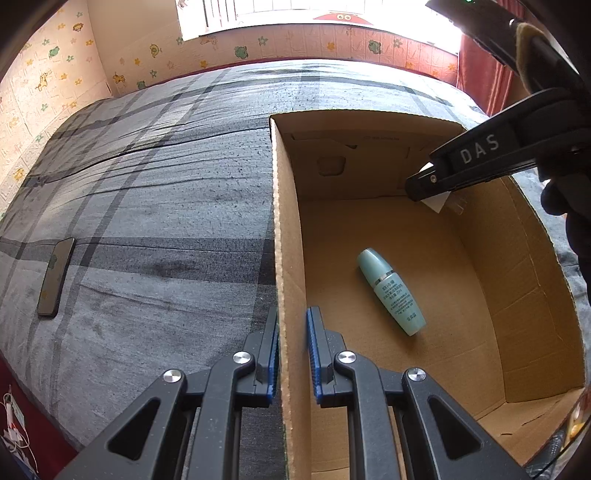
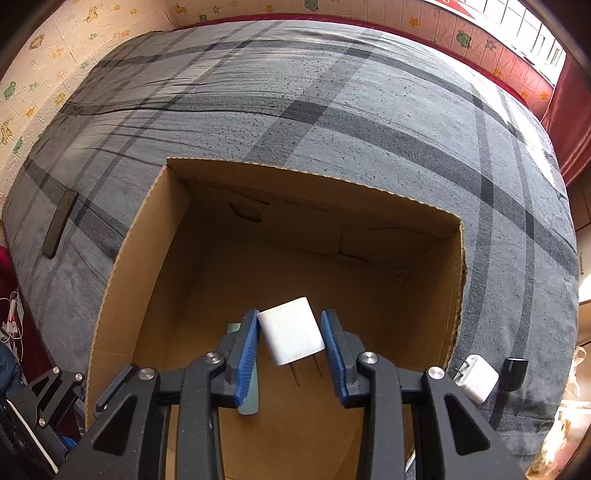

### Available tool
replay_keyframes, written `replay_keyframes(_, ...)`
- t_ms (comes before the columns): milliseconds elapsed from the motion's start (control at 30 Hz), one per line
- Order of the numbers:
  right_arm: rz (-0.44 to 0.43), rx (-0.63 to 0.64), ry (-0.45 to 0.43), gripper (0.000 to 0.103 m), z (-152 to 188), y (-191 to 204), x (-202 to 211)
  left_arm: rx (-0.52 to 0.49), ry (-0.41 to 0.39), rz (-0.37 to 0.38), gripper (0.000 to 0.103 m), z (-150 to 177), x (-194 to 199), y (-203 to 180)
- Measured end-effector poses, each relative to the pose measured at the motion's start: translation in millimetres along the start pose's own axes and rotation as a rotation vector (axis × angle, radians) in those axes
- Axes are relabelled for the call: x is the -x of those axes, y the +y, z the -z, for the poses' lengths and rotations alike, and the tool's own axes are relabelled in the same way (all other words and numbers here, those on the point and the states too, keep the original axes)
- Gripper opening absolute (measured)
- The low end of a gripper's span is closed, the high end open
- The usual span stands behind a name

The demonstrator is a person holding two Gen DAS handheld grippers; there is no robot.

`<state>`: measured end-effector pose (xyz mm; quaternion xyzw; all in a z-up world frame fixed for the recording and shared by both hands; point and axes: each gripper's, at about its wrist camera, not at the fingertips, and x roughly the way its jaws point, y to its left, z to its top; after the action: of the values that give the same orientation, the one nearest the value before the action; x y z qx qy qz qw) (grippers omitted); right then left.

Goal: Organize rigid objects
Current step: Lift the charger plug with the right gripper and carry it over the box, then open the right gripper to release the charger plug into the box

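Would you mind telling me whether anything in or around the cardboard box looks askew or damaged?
The white charger sits tilted between the right gripper pads, prongs pointing down. The box's right rim looks ragged. The teal bottle simply lies on its side.

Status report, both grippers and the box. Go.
Left gripper jaws shut on cardboard box wall. Right gripper jaws shut on white charger, over box. Teal bottle lying inside. Drop path clear.

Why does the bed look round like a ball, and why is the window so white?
Left wrist view: the fisheye lens bends the plaid bedcover, and sunlight washes out the window. Right wrist view: same bending, and the cardboard box is shadowy inside.
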<state>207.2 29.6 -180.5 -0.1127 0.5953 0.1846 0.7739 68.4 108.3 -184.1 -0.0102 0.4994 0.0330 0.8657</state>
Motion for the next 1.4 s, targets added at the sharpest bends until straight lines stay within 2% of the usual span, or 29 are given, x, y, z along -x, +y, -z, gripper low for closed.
replay_keyframes(400,0.026,-0.002,0.091,0.037,-5.4,2.5,-46.4,-0.011,0.003,-0.009,0.015,0.0,-1.3,-2.1)
replay_keyframes(900,0.029,-0.005,0.131,0.038,-10.4,4.5,-74.0,-0.004,0.009,-0.005,0.015,-0.7,-2.6,-0.7)
replay_keyframes(1167,0.027,-0.003,0.109,0.04,-12.9,2.9,-62.9,-0.001,0.01,-0.001,0.015,-0.7,-3.2,1.0)
replay_keyframes(1400,0.028,0.024,0.049,0.042,-3.8,10.6,-31.0,-0.003,0.01,-0.006,0.015,-0.6,-3.9,-0.3)
